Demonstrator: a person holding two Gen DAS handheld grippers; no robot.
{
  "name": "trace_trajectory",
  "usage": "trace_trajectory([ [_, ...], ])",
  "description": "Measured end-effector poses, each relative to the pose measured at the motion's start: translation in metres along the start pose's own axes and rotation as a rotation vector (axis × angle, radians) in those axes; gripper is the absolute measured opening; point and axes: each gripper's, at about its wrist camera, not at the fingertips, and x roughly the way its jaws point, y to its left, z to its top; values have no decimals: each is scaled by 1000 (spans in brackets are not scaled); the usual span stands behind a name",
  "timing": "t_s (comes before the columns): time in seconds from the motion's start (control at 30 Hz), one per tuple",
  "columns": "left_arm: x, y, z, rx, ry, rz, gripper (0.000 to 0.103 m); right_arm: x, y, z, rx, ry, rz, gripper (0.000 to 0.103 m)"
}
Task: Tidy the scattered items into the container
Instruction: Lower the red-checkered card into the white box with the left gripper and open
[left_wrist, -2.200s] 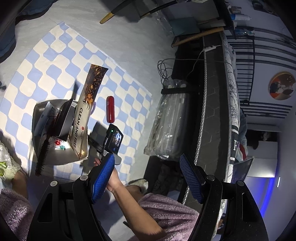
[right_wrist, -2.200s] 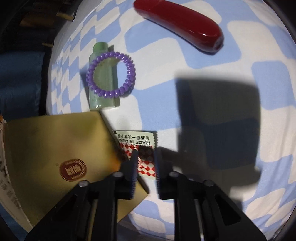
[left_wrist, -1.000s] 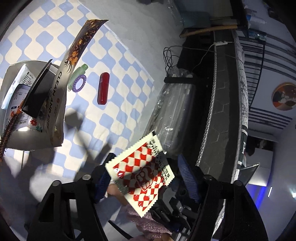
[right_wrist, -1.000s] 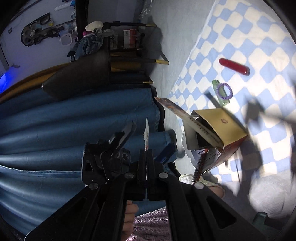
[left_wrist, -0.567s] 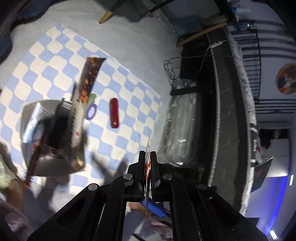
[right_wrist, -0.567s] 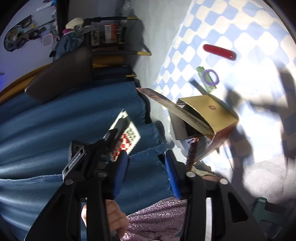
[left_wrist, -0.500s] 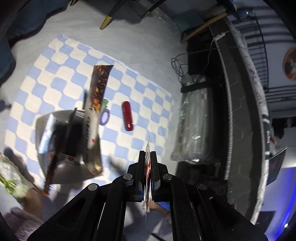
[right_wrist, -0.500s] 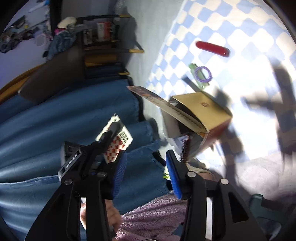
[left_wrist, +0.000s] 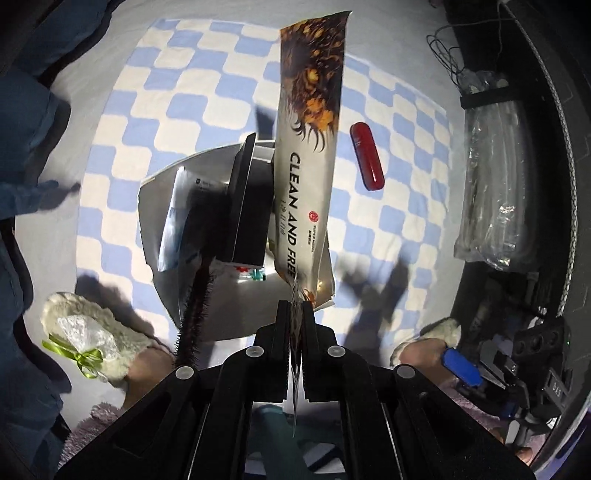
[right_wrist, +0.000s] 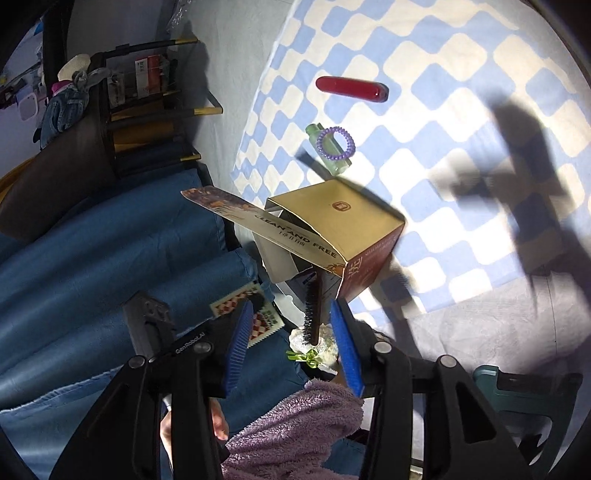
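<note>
Dropping the checked sachet into the open box

Left wrist view: the left claw (left_wrist: 294, 308) is pressed together on the red-and-white sachet (left_wrist: 294, 373), held edge-on just above the box (left_wrist: 166, 280), at its near rim beside the tall pouch (left_wrist: 308, 158); carry it further over the opening before letting go. Right wrist view: the right claw (right_wrist: 291, 347) stands spread and empty, near the box's (right_wrist: 332, 218) brush (right_wrist: 313, 310) side; the red tube (right_wrist: 351, 88) lies beyond the box

Glossy red case (left_wrist: 366, 161) — matt cardboard box (right_wrist: 364, 220)
</note>
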Motion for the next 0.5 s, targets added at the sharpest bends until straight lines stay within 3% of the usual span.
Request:
trace_trajectory([
  [0.03, 3, 1, 3, 9, 4, 36, 23, 0, -1, 0, 5, -3, -3, 46],
  [0.07, 5, -2, 5, 27, 9, 78, 66, 0, -2, 0, 9, -5, -7, 46],
  [0.1, 7, -6, 8, 45, 12, 107, 88, 0, -2, 0, 12, -5, -10, 46],
  [0.13, 6, -9, 9, 58, 8, 116, 103, 0, -2, 0, 15, -4, -13, 46],
  [0.3, -9, -19, 2, 62, -18, 47, 103, 2, 0, 1, -1, -12, -36, 46],
  [0.43, -22, -25, -9, 77, -15, -92, 103, 6, -4, 4, 3, -18, -80, 46],
  [0.5, -28, -33, -15, 105, -4, -124, 103, 8, -11, 8, 15, -24, -121, 46],
])
